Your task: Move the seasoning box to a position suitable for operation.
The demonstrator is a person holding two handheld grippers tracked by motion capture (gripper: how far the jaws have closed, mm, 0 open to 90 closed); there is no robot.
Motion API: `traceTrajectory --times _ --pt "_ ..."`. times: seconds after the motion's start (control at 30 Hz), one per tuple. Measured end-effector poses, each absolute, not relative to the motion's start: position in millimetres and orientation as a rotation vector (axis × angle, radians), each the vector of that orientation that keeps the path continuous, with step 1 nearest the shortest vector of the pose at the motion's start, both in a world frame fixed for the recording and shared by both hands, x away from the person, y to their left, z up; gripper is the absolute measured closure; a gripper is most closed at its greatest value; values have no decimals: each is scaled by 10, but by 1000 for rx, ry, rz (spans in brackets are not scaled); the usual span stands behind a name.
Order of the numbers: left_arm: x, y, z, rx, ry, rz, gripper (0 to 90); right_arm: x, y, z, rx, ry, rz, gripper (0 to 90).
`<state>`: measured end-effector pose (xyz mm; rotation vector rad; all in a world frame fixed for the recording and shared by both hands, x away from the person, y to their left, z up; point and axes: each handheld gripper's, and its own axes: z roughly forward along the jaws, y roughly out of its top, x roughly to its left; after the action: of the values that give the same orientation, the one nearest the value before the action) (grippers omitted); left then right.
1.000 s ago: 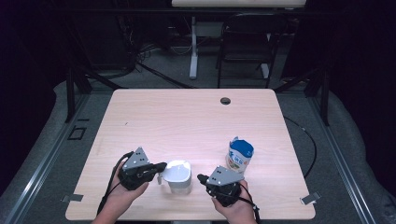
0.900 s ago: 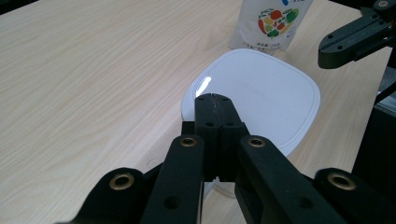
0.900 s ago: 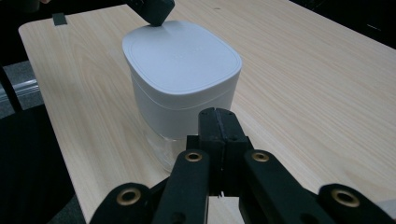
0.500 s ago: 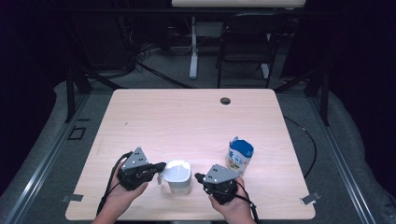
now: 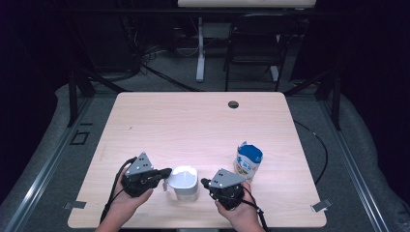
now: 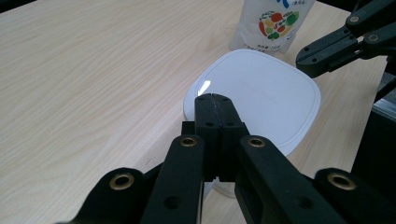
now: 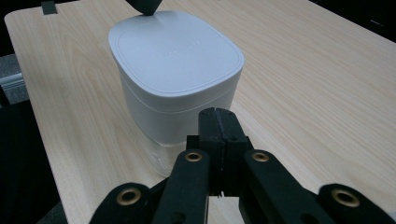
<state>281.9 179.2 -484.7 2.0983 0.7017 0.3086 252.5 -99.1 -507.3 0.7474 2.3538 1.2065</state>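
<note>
A white lidded container [image 5: 184, 181] with rounded corners stands near the table's front edge, between my two grippers. My left gripper [image 5: 167, 172] is shut, its tip at the container's left rim; in the left gripper view the closed jaws [image 6: 215, 100] sit just over the lid [image 6: 254, 95]. My right gripper [image 5: 204, 182] is shut and empty, its tip close to the container's right side; in the right gripper view it [image 7: 218, 113] points at the container [image 7: 175, 72]. A blue-and-white pouch [image 5: 248, 161] stands upright to the right of the container.
The light wooden table [image 5: 193, 125] has a round cable hole [image 5: 233, 104] near its far edge. Black cables trail from both grippers off the front edge. A chair and desk legs stand on the floor beyond the table.
</note>
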Motion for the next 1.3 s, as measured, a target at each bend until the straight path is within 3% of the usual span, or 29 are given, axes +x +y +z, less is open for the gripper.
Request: traceTrajectory --times 0.33,1.3 --pt "2824 1702 -4766 2189 688 343 900 2539 -980 -5081 745 2359 1210 900" --pt "2823 1747 -4792 2153 716 321 900 2562 -970 -5099 748 2358 1204 900"
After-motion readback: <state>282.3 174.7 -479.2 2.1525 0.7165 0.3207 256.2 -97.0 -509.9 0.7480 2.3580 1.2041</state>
